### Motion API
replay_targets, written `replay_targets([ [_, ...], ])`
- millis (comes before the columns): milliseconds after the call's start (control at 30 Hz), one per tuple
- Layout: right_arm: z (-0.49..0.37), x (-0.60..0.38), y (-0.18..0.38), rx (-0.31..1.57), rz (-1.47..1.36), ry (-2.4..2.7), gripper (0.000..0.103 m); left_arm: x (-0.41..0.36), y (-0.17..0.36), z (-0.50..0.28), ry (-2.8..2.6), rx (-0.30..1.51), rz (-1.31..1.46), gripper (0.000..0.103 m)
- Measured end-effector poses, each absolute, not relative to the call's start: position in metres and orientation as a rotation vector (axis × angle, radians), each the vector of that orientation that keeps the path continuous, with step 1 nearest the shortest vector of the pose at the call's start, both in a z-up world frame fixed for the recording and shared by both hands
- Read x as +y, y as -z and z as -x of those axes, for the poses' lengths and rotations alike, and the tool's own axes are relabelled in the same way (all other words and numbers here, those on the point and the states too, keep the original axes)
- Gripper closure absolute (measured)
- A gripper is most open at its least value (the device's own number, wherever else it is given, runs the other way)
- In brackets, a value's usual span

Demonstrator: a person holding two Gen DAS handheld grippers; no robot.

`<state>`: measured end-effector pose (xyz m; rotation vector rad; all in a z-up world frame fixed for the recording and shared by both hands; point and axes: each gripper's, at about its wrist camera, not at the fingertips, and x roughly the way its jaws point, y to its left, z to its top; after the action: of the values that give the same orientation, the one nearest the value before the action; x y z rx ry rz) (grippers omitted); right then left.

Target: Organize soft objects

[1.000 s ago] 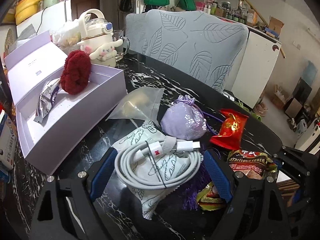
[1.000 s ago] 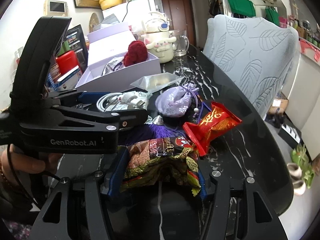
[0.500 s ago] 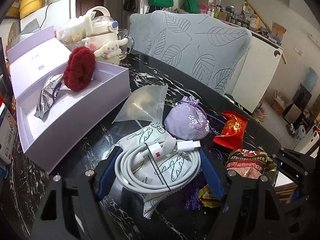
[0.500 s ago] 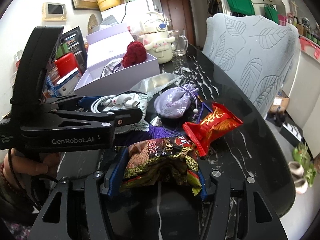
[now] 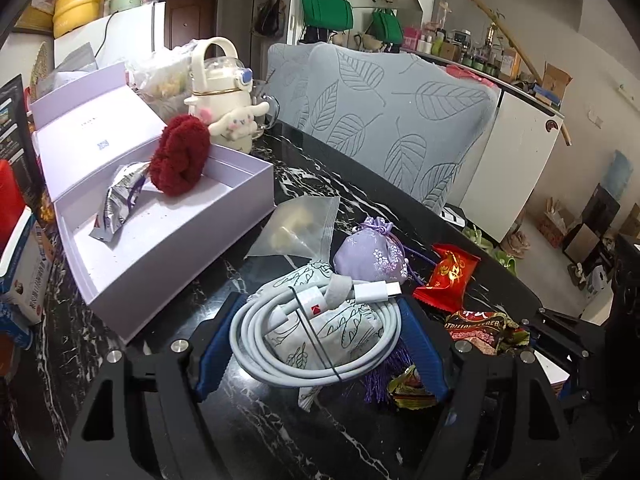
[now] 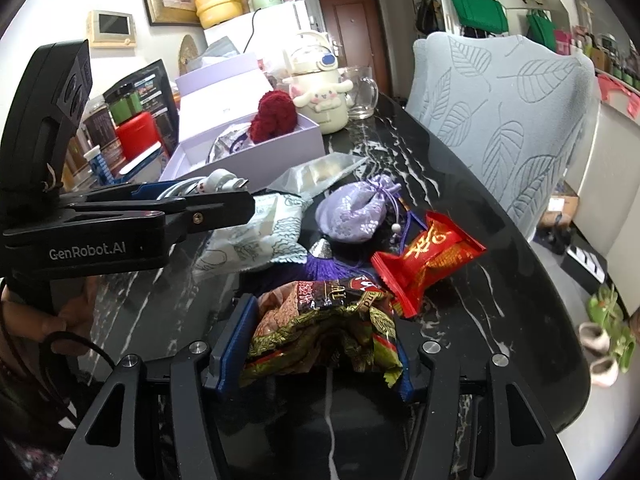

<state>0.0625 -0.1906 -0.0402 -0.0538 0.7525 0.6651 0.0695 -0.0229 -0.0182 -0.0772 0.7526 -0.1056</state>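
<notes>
- Lavender gift box (image 5: 168, 248): open, lid upright, on the black marble table (image 5: 320, 176); serves as landmark.
- Red knitted scrunchie (image 5: 180, 156) and foil packet (image 5: 120, 200): inside the box.
- Left tool (image 5: 320, 344): just right of the box, blue pads pinching a coiled white charging cable (image 5: 316, 340); the cable lies over a leaf-print pouch (image 5: 340, 328).
- Clear zip bag (image 5: 300, 224): beside the box's right wall.
- Lilac drawstring sachet (image 5: 372, 256): right of the zip bag.
- Red snack packet (image 6: 428, 260): further right of the box.
- Right tool (image 6: 320, 344): far from the box, clamped on a crumpled cereal packet (image 6: 324, 324).
- Cinnamoroll bottle (image 5: 224, 96): behind the box.
</notes>
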Motion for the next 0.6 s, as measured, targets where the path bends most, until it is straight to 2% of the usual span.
replay_targets([
  [600, -0.033, -0.164, 0.027, 0.688, 0.072, -0.768, 0.047, 0.017, 0.006, -0.015, -0.04, 0.719, 0.118, 0.026],
])
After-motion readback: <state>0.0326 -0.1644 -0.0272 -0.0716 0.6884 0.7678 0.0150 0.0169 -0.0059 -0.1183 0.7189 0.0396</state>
